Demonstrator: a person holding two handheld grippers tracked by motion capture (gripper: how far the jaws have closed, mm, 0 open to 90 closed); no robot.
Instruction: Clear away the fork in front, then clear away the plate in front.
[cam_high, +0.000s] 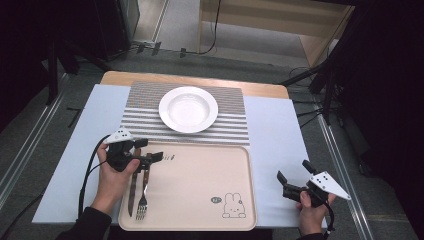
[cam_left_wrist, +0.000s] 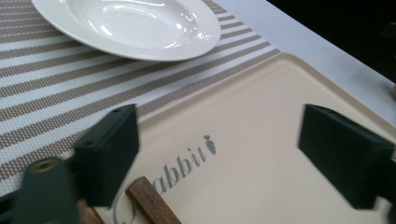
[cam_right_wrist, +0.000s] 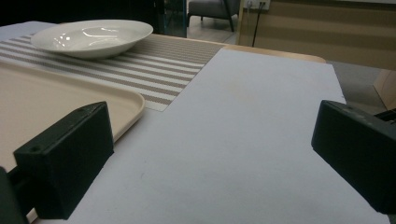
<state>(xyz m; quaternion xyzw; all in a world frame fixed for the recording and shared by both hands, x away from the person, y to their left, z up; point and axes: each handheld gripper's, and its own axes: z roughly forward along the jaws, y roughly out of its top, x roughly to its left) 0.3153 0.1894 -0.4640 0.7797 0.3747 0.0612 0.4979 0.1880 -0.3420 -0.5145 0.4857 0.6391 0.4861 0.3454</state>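
A fork (cam_high: 143, 201) and a knife (cam_high: 131, 197) with wooden handles lie side by side on the left part of a beige tray (cam_high: 200, 190) printed with a rabbit. My left gripper (cam_high: 150, 150) hovers just above the handle ends, open, with nothing between its pads. In the left gripper view a wooden handle (cam_left_wrist: 149, 203) lies below the open left gripper (cam_left_wrist: 219, 154) on the tray (cam_left_wrist: 261, 135). My right gripper (cam_high: 293, 171) is open and empty over the white table cover right of the tray. In its own view the right gripper (cam_right_wrist: 215, 158) is wide apart.
A white deep plate (cam_high: 188, 109) sits on a striped placemat (cam_high: 145, 120) behind the tray; both appear as plate (cam_left_wrist: 126, 23) and placemat (cam_left_wrist: 56, 93), and as plate (cam_right_wrist: 93, 35). The white table cover (cam_right_wrist: 243, 140) stretches to the right. Floor and cables lie beyond the table's edges.
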